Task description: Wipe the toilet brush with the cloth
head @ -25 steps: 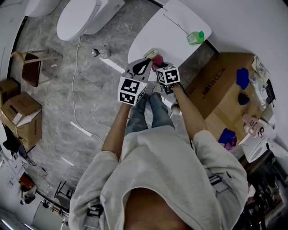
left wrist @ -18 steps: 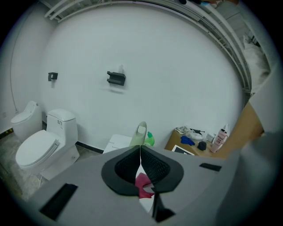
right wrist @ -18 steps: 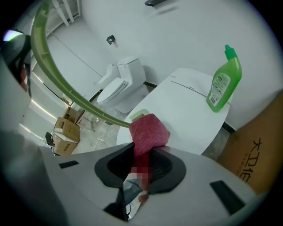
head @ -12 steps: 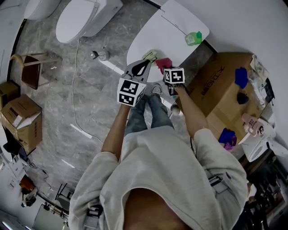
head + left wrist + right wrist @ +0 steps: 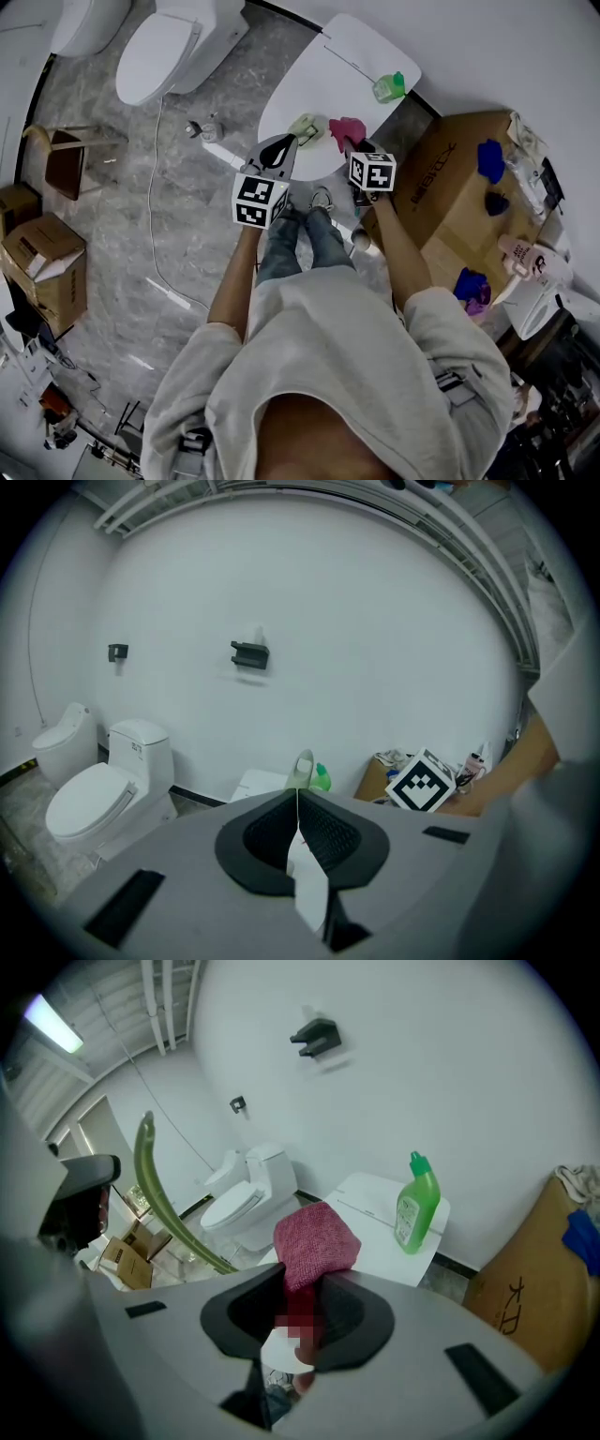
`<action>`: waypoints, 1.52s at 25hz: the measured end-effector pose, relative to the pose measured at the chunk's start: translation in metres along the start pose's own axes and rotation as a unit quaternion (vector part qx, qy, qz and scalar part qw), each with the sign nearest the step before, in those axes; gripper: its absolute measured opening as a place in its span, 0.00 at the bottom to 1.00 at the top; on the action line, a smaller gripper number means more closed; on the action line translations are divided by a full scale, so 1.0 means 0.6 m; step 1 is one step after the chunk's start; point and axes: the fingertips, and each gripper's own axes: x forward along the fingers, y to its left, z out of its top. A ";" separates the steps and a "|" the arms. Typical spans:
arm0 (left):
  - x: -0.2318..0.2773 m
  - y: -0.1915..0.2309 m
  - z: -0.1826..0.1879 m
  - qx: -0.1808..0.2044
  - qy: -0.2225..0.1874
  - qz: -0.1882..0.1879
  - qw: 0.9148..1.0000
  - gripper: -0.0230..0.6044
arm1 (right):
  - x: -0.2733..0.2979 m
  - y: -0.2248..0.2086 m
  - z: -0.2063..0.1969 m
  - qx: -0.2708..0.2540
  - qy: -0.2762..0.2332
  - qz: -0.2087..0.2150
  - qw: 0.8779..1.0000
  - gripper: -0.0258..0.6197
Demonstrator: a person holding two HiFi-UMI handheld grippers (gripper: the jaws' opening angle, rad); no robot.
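Between the left gripper's (image 5: 298, 794) fingers, which are pressed fully together, sits the toilet brush (image 5: 302, 769). It is a thin, pale green strip, and its rounded end, pierced by a hole, pokes out just past the fingertips. To the right of them, near but apart in the head view, the right gripper (image 5: 305, 1283) has its fingers closed on a bunched magenta cloth (image 5: 316, 1239). Most of the wad bulges beyond the tips. Both hang above the white tabletop (image 5: 319, 75), where a green bottle (image 5: 416, 1206) stands well beyond the fingers.

The step looks like bringing cloth to brush. Doing it well likely means keeping the left pinch firm, since the strip looks slim and bendy. The cloth's free bulge should press flat against it and stroke along its length, away from the fingers.
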 end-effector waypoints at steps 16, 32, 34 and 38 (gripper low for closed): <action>-0.080 0.031 0.057 0.020 -0.043 0.042 0.998 0.07 | -0.208 0.082 0.171 -0.063 -0.177 0.006 0.982 0.18; -0.109 0.057 0.132 0.044 -0.096 0.050 0.993 0.07 | -0.294 0.105 0.253 -0.069 -0.261 -0.016 0.963 0.18; -0.112 0.059 0.139 0.047 -0.101 0.051 0.992 0.07 | -0.299 0.109 0.257 -0.074 -0.267 -0.018 0.961 0.18; -0.117 0.062 0.149 0.050 -0.110 0.053 0.991 0.07 | -0.310 0.115 0.267 -0.085 -0.277 -0.022 0.957 0.18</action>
